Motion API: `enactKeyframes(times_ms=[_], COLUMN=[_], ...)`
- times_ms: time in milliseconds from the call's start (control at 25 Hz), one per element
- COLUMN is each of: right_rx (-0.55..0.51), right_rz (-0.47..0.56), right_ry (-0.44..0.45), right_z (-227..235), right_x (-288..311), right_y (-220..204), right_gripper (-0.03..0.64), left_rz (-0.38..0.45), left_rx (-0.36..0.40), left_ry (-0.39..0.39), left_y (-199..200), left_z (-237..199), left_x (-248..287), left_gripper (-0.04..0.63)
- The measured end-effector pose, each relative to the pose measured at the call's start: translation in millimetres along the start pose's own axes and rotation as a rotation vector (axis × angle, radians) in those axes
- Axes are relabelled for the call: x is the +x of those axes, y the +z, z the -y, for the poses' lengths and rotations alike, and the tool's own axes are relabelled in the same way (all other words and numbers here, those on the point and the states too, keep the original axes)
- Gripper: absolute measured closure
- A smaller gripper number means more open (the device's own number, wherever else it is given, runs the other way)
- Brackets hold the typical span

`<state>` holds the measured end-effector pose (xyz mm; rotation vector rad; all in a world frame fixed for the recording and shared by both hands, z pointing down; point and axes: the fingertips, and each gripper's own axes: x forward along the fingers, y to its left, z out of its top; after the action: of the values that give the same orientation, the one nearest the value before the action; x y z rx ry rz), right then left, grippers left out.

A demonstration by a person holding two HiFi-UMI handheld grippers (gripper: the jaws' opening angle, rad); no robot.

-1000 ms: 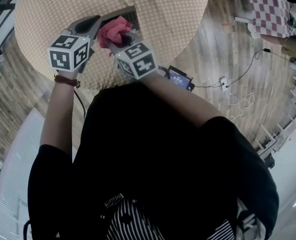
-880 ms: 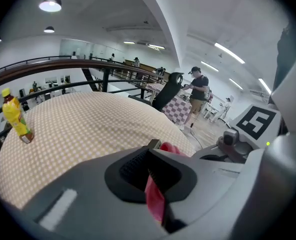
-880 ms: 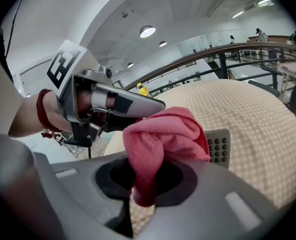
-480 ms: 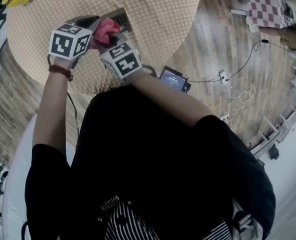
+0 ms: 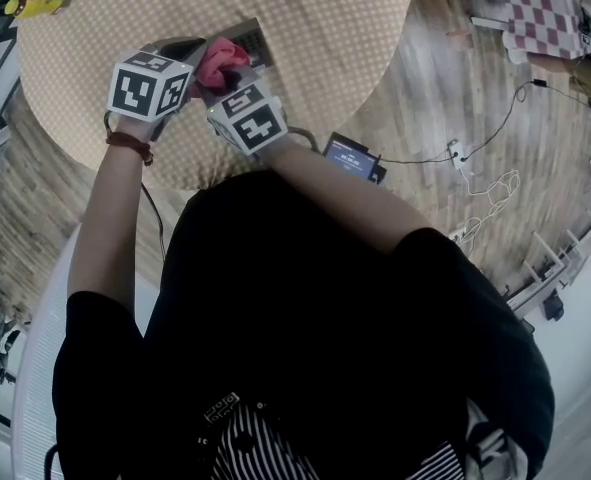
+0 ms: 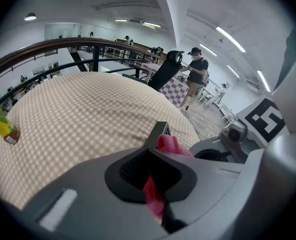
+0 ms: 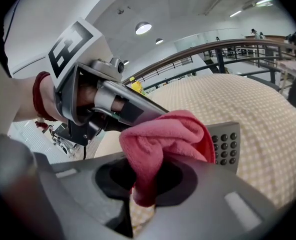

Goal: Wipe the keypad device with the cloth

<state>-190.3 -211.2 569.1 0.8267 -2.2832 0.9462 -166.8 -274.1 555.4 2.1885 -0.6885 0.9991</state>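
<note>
Hardly any shift since earlier: right claw (image 7: 142, 183) tight on cloth (image 7: 163, 134), left claw (image 6: 155, 178) tight on keypad device (image 7: 227, 146).

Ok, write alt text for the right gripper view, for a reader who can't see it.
The right gripper is shut on a bunched pink cloth, just in front of a grey keypad device with dark buttons. The left gripper reaches in from the left, its tip behind the cloth, above a table with a checked cover.
</note>
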Motion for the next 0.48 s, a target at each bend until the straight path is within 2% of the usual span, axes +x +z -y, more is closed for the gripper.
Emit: enactKeyframes(times_ms=[80, 120, 240, 280, 360, 480], right_rx=[0.002, 0.002, -0.003, -0.005, 0.005, 0.076], right_rz=[0.000, 0.003, 0.001, 0.001, 0.003, -0.005], right_ry=[-0.004, -0.007, -0.011, -0.012, -0.010, 0.021], right_z=[2, 4, 8, 9, 12, 15], right_x=[4, 5, 4, 5, 8, 12], right_y=[-2, -2, -2, -3, -6, -18], right_gripper=[0.545, 0.545, 0.545, 0.545, 0.545, 0.545], left_rz=[-0.014, -0.029, -0.101, -0.118, -0.127, -0.124], left_rx=[0.019, 0.052, 0.214, 0.239, 0.225, 0.192], left_ry=[0.001, 0.008, 0.034, 0.032, 0.016, 0.013], left_y=[-1, -1, 1, 1, 1, 1], left_z=[-1, 0, 7, 8, 7, 7], left_x=[3, 5, 10, 11, 11, 11], left_gripper=[0.600, 0.601, 0.601, 0.600, 0.601, 0.600])
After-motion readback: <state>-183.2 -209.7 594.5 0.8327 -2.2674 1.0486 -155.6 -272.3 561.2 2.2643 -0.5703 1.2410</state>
